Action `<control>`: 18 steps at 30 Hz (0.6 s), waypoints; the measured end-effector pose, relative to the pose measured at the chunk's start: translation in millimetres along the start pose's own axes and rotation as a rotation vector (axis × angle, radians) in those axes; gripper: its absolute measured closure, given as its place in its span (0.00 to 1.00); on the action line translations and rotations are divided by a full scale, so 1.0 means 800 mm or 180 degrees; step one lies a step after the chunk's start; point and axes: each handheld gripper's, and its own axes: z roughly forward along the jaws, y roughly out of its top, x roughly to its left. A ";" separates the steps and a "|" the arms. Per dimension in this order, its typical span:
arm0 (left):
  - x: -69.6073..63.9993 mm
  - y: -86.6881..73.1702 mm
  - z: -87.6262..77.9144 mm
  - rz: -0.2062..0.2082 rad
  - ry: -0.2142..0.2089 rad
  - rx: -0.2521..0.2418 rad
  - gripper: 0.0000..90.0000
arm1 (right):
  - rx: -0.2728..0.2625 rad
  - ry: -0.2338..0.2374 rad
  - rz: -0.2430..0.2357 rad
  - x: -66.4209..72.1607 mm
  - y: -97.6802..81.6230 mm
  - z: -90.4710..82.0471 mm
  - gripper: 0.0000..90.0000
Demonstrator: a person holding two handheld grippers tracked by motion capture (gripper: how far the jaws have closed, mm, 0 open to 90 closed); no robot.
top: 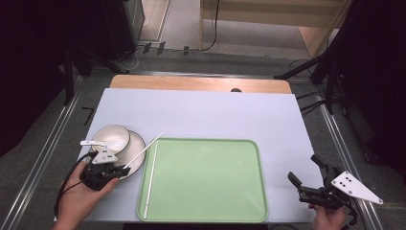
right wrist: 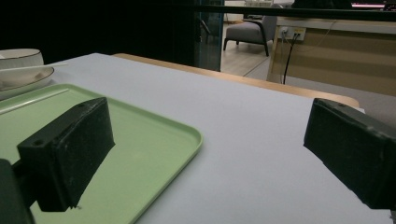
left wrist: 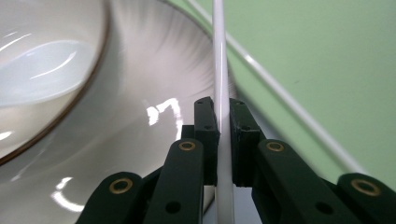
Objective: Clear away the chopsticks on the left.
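Pinching a thin white chopstick [left wrist: 220,70] between them, the fingers of the left gripper [top: 120,168] stand nearly closed, their pads pressed on the stick's two sides near its lower end. From that grip the chopstick runs up and away over the rim of a white plate [left wrist: 140,93] that lies right below and ahead of these fingers, its far tip reaching past the plate toward the near-left corner of a green tray [top: 206,177]. On the plate, farther left of the fingers, sits a white bowl [top: 111,137] with a dark rim line. A second white chopstick [top: 149,179] lies flat in the tray along its left edge, just to the right of the gripped one and apart from it. Well away across the tray, the fingers of the right gripper [top: 306,170] stand wide apart with nothing between them, above the grey bench [top: 215,112] beside the tray's right edge.
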 end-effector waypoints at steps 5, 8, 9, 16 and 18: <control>-0.032 0.017 0.010 -0.0004 -0.0184 -0.0074 0.94 | -0.0008 0.0005 -0.0005 0.000 0.000 -0.001 0.02; -0.052 0.025 0.019 0.0025 -0.0247 -0.0100 0.94 | -0.0022 -0.0005 -0.0003 -0.001 0.000 -0.001 0.02; -0.058 0.028 0.022 0.0029 -0.0252 -0.0089 0.94 | -0.0019 -0.0006 -0.0002 -0.002 0.000 -0.002 0.02; -0.093 0.036 0.050 -0.0045 -0.0430 -0.0004 0.94 | -0.0015 -0.0002 -0.0011 -0.001 0.000 -0.001 0.02; -0.102 0.037 0.058 -0.0074 -0.0484 0.0033 0.94 | -0.0015 -0.0002 -0.0011 0.000 0.000 -0.001 0.02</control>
